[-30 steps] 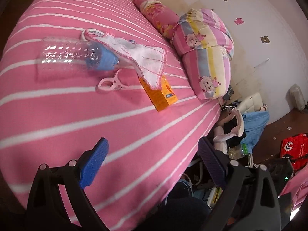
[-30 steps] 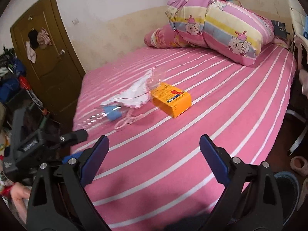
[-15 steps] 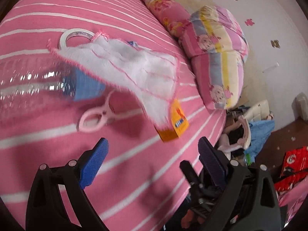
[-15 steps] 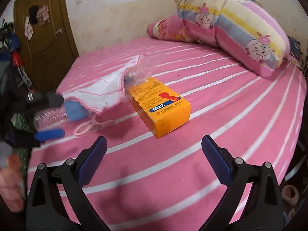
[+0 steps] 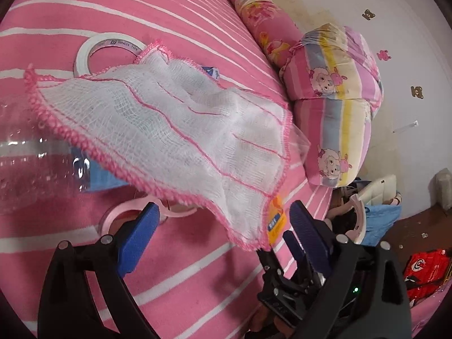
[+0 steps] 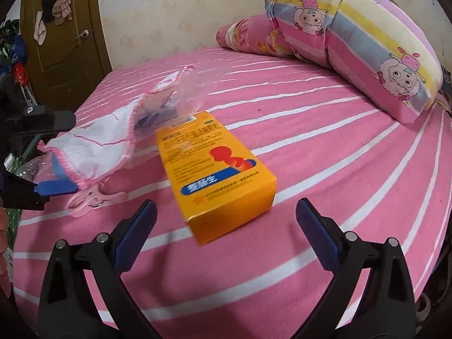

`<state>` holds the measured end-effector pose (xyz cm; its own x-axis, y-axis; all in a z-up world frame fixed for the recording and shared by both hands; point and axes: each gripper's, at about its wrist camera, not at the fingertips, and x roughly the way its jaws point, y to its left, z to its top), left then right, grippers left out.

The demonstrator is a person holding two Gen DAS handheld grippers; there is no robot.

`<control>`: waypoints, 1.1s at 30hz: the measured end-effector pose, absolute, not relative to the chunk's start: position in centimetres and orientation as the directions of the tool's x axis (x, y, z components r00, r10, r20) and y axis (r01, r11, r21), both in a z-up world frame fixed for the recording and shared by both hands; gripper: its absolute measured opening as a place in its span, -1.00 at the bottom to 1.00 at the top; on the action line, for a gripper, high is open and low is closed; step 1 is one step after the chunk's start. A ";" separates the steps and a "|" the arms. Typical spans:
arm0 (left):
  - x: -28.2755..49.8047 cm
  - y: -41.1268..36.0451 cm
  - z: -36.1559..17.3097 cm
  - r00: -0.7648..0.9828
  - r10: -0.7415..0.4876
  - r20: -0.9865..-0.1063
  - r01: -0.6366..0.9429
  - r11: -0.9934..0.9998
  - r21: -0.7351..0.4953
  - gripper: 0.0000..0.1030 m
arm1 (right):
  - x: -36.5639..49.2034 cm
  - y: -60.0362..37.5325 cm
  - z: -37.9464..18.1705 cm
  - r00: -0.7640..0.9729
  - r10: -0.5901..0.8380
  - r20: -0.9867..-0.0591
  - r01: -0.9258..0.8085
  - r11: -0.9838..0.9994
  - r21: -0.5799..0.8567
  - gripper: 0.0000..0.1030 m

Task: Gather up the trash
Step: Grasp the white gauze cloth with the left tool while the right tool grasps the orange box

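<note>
An orange medicine box [image 6: 214,175] lies on the pink striped bed [image 6: 325,141]; my open right gripper [image 6: 226,228] is just in front of it, jaws either side. A white cloth with pink trim [image 5: 175,132] drapes over a clear plastic bottle with a blue label [image 5: 31,166] and a clear wrapper [image 6: 192,90]. My open left gripper [image 5: 223,226] is at the cloth's near corner, over a pink clip [image 5: 135,209]. The box's corner [image 5: 275,220] peeks from under the cloth. The left gripper also shows in the right wrist view [image 6: 42,155].
A roll of white tape [image 5: 104,50] lies behind the cloth. A folded cartoon quilt [image 6: 367,36] and pink bolster pillow [image 6: 248,39] sit at the bed's head. A brown door [image 6: 62,48] stands at left. Clutter and a red bag [image 5: 423,268] lie on the floor beside the bed.
Both grippers have moved in closer to the bed items: the left up to the cloth and clip, the right up to the orange box. Both stay open.
</note>
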<state>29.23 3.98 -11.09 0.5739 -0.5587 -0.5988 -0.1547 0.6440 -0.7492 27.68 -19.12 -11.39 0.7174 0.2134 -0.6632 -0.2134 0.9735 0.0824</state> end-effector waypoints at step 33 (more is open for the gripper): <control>26.6 4.5 -7.1 0.698 -0.486 -0.526 -0.052 0.699 -0.714 -0.89 | 28.2 -19.8 -10.5 0.683 0.281 -0.674 -0.223 0.959 0.174 0.64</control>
